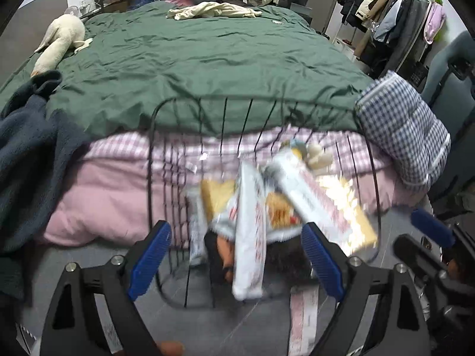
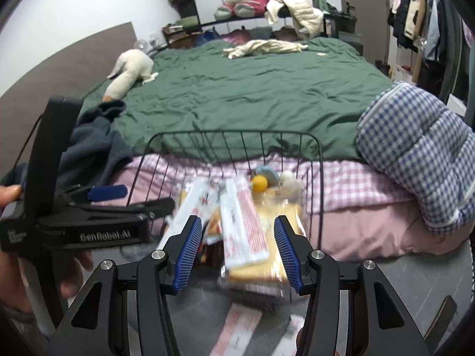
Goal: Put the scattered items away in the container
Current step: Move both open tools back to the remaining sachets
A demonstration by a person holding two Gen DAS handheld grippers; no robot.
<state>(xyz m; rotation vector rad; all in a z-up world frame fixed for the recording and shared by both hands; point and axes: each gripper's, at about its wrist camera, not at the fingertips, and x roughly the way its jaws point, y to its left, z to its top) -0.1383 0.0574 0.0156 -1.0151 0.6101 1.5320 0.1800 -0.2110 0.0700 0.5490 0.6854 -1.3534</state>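
Observation:
A black wire basket (image 1: 166, 109) (image 2: 319, 154) stands on the grey floor against the bed. It holds white-and-red packets (image 1: 249, 237) (image 2: 243, 222), yellow snack packs (image 1: 347, 204) (image 2: 267, 267), an orange ball (image 2: 259, 183) and small cream toys (image 1: 317, 154) (image 2: 288, 179). My left gripper (image 1: 234, 261) is open and empty just in front of the basket. My right gripper (image 2: 236, 252) is open and empty over the basket's near side. White-and-red packets (image 1: 302, 317) (image 2: 237, 326) lie on the floor below the grippers.
The bed with a green duvet (image 1: 193, 68) (image 2: 252, 95) and a pink checked sheet (image 1: 118, 154) is behind the basket. A dark blue fleece (image 1: 32, 154) hangs at left, a blue checked cushion (image 2: 415, 154) at right. A clothes rack (image 1: 394, 14) stands far right.

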